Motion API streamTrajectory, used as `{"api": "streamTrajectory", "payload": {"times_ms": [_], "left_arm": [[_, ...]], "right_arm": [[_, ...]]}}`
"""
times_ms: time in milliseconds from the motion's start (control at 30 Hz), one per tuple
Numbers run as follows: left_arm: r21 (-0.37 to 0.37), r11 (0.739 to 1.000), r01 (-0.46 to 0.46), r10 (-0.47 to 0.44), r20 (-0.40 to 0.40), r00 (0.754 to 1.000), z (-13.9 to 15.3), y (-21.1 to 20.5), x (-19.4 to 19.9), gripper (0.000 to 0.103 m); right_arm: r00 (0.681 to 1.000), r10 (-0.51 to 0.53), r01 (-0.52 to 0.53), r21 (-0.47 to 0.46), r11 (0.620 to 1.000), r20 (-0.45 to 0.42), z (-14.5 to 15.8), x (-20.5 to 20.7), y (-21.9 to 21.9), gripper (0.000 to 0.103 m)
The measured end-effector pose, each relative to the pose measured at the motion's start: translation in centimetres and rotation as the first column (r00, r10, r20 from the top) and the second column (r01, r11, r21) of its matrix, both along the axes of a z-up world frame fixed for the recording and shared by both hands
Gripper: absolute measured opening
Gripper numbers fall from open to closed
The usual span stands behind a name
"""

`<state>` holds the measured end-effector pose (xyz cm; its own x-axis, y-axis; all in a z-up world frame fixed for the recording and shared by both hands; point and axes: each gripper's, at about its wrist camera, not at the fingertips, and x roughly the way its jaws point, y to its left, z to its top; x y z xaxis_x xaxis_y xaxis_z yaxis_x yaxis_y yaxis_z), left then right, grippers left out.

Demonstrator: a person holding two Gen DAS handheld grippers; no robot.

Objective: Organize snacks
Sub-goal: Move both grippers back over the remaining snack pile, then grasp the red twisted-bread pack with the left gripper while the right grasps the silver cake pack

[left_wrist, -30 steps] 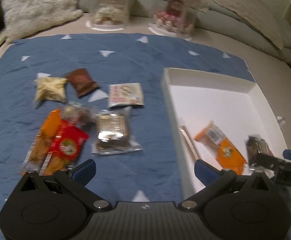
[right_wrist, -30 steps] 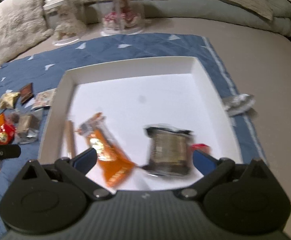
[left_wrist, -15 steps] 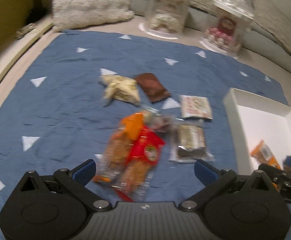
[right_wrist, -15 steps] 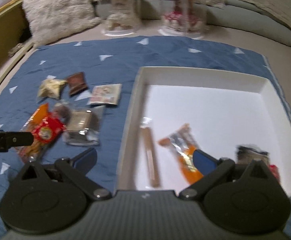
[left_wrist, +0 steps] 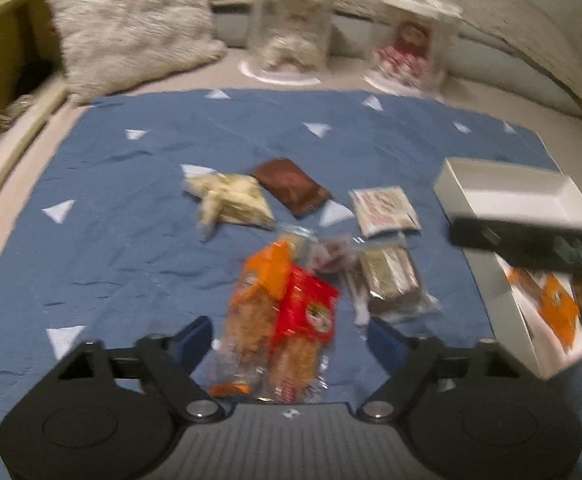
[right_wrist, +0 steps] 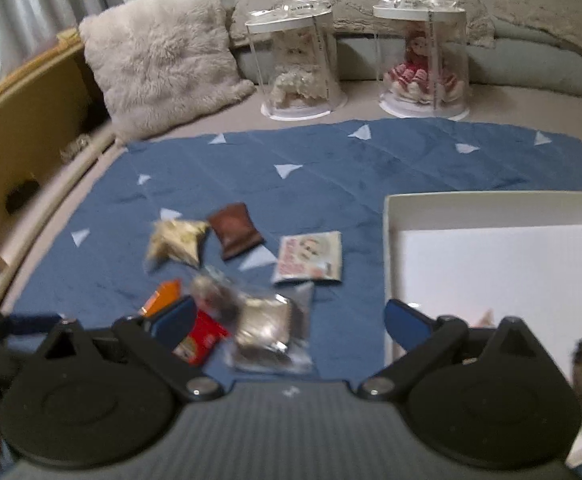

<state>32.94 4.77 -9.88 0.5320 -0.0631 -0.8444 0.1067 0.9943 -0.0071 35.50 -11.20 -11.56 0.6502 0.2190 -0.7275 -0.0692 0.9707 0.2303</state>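
Left wrist view: the left gripper (left_wrist: 290,338) hangs over a blue cloth with white triangles (left_wrist: 131,248), its jaws closing, not yet pressing on anything. Between the 2 blue fingertips lie the long clear packet with orange top (left_wrist: 253,312) and the red-labelled snack packet (left_wrist: 309,312) overlapping it. Just beyond the right fingertip sits a clear-wrapped brown bar (left_wrist: 391,280). Farther ahead of the jaws lie a pale crumpled bag (left_wrist: 231,200), a brown pouch (left_wrist: 291,190) and a white printed sachet (left_wrist: 385,210). To the right of the jaws stands the white rectangular tray (left_wrist: 503,188), with an orange packet (left_wrist: 555,308) inside; a black bar of the other tool crosses in front of it.

Right wrist view: the right gripper (right_wrist: 289,322) has its jaws closing too, touching nothing. The clear-wrapped brown bar (right_wrist: 269,328) lies between its fingertips, the red packet beside the left fingertip. The white tray (right_wrist: 491,208) is beyond the right fingertip. Far ahead are a fluffy cushion (right_wrist: 163,52) and 2 clear doll cases (right_wrist: 299,64).
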Motion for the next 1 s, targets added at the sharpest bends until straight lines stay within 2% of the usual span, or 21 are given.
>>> {"api": "streamTrajectory", "payload": {"times_ms": [33,167,500,667,767,800,1000], "left_arm": [[-0.002,1.000,0.026,-0.026,-0.013,1.000,-0.3,-0.4,0.0,0.075],[-0.006,0.996,0.090,-0.090,-0.063,0.994,-1.6,-1.6,0.4,0.065],[0.033,0.995,0.089,-0.085,-0.108,0.990,-4.5,-2.1,1.9,0.059],[0.125,0.987,0.105,-0.090,-0.119,0.989,-5.9,-2.9,2.4,0.058],[0.169,0.980,0.105,-0.084,-0.124,0.989,-6.5,-3.1,2.8,0.049],[0.173,0.980,0.095,-0.074,-0.123,0.990,-6.5,-3.1,2.9,0.046],[0.175,0.981,0.081,-0.061,-0.118,0.991,-6.2,-3.1,3.0,0.042]], "right_arm": [[1.000,-0.006,0.006,0.017,1.000,-0.010,-0.2,0.5,0.1,0.088],[0.998,-0.001,0.004,0.051,0.999,-0.066,-1.5,1.9,0.6,0.080],[0.987,0.034,-0.032,0.016,0.999,-0.155,-5.0,5.1,2.7,0.079],[0.981,0.045,-0.046,-0.001,0.999,-0.186,-6.7,6.3,3.8,0.074],[0.979,0.062,-0.076,-0.063,0.995,-0.196,-7.4,6.5,4.6,0.068],[0.977,0.065,-0.083,-0.086,0.993,-0.201,-7.4,6.5,4.6,0.061],[0.971,0.114,-0.138,-0.102,0.985,-0.208,-7.1,5.7,4.3,0.058]]}}
